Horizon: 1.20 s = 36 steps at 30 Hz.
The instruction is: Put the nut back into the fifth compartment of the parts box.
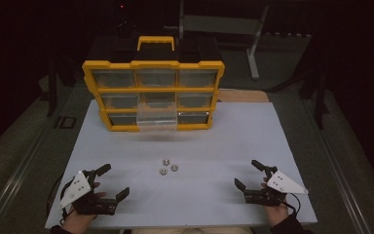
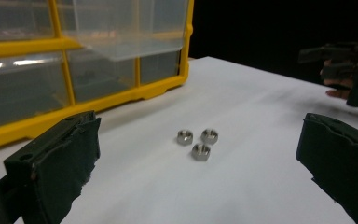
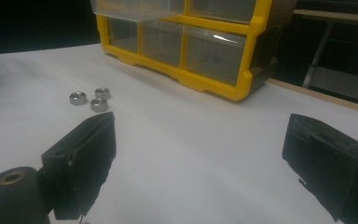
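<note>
The left tongs (image 1: pixel 111 181) and the right tongs (image 1: pixel 250 174) lay low at the near corners, well apart, each with jaws spread wide and holding nothing.

The room is dark, with most of the upper frame in the high view lost in black; light falls mainly on the white tabletop (image 1: pixel 253 141) in the centre. A strip of bare wood (image 1: pixel 243 96) shows at the table's far edge, right of centre. Grey-green floor (image 1: pixel 24 126) lies on both sides of the table. At the upper right stands a pale metal frame (image 1: pixel 253 34) with slanting legs. A tiny red light (image 1: pixel 121 7) glows at the top, left of centre. Dark stand legs (image 1: pixel 52 87) rise at the left.
</note>
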Available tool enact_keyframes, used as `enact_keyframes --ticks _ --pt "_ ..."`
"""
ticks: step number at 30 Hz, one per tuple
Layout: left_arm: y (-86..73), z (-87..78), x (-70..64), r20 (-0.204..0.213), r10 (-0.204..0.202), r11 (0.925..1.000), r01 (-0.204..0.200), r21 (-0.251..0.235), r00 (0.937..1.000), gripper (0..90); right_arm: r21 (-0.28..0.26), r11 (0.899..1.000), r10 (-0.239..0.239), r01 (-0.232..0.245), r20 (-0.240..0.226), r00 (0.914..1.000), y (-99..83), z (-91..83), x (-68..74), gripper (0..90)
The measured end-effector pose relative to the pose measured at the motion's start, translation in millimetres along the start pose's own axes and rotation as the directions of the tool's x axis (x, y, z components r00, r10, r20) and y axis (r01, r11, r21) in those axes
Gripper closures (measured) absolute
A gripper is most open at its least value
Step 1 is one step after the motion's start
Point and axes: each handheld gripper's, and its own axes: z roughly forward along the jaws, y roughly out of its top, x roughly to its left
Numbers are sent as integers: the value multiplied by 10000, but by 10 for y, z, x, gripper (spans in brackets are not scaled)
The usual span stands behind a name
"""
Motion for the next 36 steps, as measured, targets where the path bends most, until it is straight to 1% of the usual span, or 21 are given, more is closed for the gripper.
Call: enact_keyframes --ticks 2,3,5,6,7,9,14,15,16,18,20,24,28,32,35,36 --pt "90 9 -19 -22 69 10000 -69 -38 10000 0 -39 10000 14 -14 -5 10000 4 -3 2 98" --pt "140 21 -20 7 -2 10000 2 82 10000 0 -59 10000 25 -25 -18 10000 5 -2 2 98" --pt "236 45 -19 33 -2 9997 2 242 10000 0 -47 10000 13 -13 -7 10000 4 0 -3 98" --pt "288 57 -16 93 -78 9993 75 378 9999 0 -51 10000 27 -27 -6 10000 4 0 -4 98" --pt "335 73 -13 178 -254 9985 245 499 9995 0 -48 10000 47 -47 -3 10000 5 -1 -4 98" --pt "417 100 -21 179 -240 9983 230 541 9996 0 -62 10000 25 -25 3 10000 7 -3 -6 98" --pt "555 220 -35 272 -198 9966 176 808 9994 0 -38 10000 41 -42 -25 10000 4 3 -4 99" --pt "570 245 -39 336 -214 9963 185 843 9992 0 -45 10000 39 -39 -24 10000 5 3 -3 98" --pt "592 290 -49 434 -175 9948 131 1010 9989 0 -55 10000 39 -39 -32 10000 5 2 -3 99" --pt "614 368 -74 601 3 9931 -74 1172 9982 0 -33 10000 44 -44 -38 10000 4 2 -5 98" --pt "624 447 -90 843 72 9919 -178 1258 9964 0 -38 10000 70 -70 -71 10000 2 4 -8 98" --pt "632 610 -120 966 179 9881 -323 1501 9952 0 -6 10000 65 -65 -101 9999 1 9 -6 98" --pt "621 744 -147 1200 221 9851 -421 1667 9925 0 1 10000 57 -57 -150 9999 -1 13 -5 99" --pt "577 867 -169 1476 153 9775 -459 2059 9889 7 47 9999 128 -127 -195 9997 -6 17 -4 99" --pt "521 957 -189 1559 207 9709 -571 2324 9876 24 68 9999 136 -134 -239 9996 -7 20 -2 98" --pt "505 979 -193 1538 219 9699 -583 2366 9879 26 76 9999 129 -128 -237 9996 -7 20 -1 98"
